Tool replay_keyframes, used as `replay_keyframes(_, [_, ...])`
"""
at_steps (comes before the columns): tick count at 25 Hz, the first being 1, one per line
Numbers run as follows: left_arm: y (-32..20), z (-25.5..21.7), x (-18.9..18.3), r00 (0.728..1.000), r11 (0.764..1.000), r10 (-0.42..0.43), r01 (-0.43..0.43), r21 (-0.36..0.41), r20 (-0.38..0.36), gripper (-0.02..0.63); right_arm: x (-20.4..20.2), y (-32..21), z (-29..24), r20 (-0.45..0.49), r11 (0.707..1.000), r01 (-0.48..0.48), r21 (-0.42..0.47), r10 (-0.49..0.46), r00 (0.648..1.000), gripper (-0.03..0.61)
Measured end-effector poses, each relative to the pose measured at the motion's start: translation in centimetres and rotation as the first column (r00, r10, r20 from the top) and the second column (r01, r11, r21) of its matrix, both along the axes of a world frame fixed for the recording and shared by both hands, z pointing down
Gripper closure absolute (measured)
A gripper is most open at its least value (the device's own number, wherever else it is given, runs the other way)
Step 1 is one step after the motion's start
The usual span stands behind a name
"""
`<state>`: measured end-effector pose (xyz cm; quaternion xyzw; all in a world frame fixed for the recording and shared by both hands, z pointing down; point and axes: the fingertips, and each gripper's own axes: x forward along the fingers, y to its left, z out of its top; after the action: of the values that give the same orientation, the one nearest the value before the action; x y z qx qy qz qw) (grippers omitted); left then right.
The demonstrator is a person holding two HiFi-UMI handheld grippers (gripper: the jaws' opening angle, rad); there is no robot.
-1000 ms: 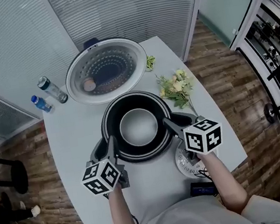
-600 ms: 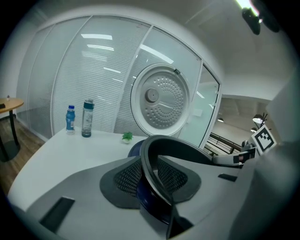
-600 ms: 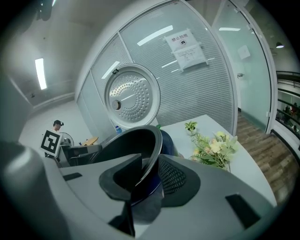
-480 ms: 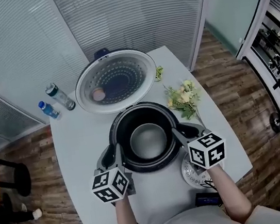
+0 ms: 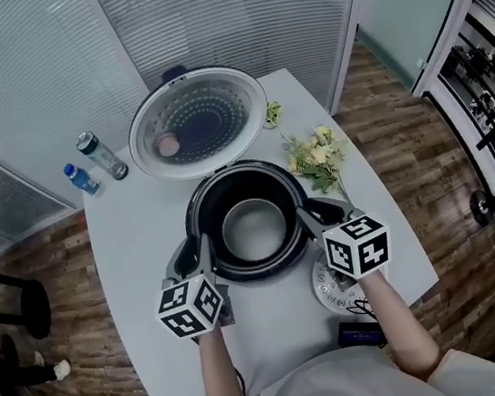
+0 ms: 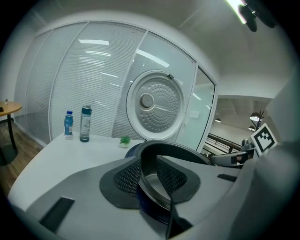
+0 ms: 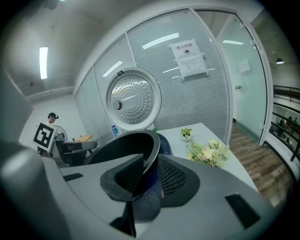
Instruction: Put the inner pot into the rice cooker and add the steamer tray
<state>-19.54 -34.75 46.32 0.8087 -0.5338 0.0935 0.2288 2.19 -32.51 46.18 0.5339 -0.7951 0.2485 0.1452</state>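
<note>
Over the last second the inner pot (image 5: 254, 230) has gone down into the rice cooker (image 5: 241, 169) at the middle of the head view. Before, its rim looked wider and stood above the opening; now it lies almost level with it. From the left gripper view we still see a strip of the dark blue body under the rim, so we judge it nearly seated, perhaps not fully.

The left gripper (image 5: 202, 247) pinches the rim on the lower-left side, its jaws having just eased a little apart with the rim still between the pads. The right gripper (image 5: 307, 218) clamps the rim on the lower-right side, and its jaws have just been closing slightly on it. Neither has let go.

For the task, we take the first half to be all but done. What remains is to release the rim and draw both grippers clear.

The lid (image 5: 198, 123) stands open in the upper part of the frame. A pale round perforated piece (image 5: 326, 290), likely the steamer tray, lies on the table (image 5: 139, 245) at lower right, under the right gripper. It looks untouched.
</note>
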Motion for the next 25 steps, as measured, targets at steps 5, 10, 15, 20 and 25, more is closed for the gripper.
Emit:
replay_keyframes(5, [1.2, -0.7, 0.0, 0.999, 1.0, 0.021, -0.02, 0.005, -0.027, 0.52, 0.5, 1.3, -0.7, 0.008, 0.999, -0.035, 0.011, 0.035, 0.999, 0.485])
replay_keyframes(10, [3.3, -1.5, 0.4, 0.998, 0.999, 0.039, -0.038, 0.012, -0.049, 0.512, 1.1, 3.6, -1.6, 0.004, 0.998, -0.058, 0.022, 0.058, 0.998, 0.482])
replay_keyframes(15, [4.8, -2.6, 0.6, 0.997, 0.998, 0.053, -0.052, 0.024, -0.056, 0.512, 1.4, 5.5, -2.4, -0.009, 0.997, -0.075, 0.035, 0.076, 0.997, 0.469])
replay_keyframes(20, [7.7, -2.8, 2.1, 0.992, 0.994, 0.101, -0.099, 0.035, -0.071, 0.512, 2.5, 9.3, -2.4, -0.013, 0.993, -0.112, 0.035, 0.112, 0.994, 0.463])
replay_keyframes(25, [10.1, -3.3, 3.6, 0.985, 0.987, 0.155, -0.151, 0.045, -0.082, 0.512, 3.3, 12.6, -2.4, -0.019, 0.988, -0.152, 0.033, 0.153, 0.988, 0.462])
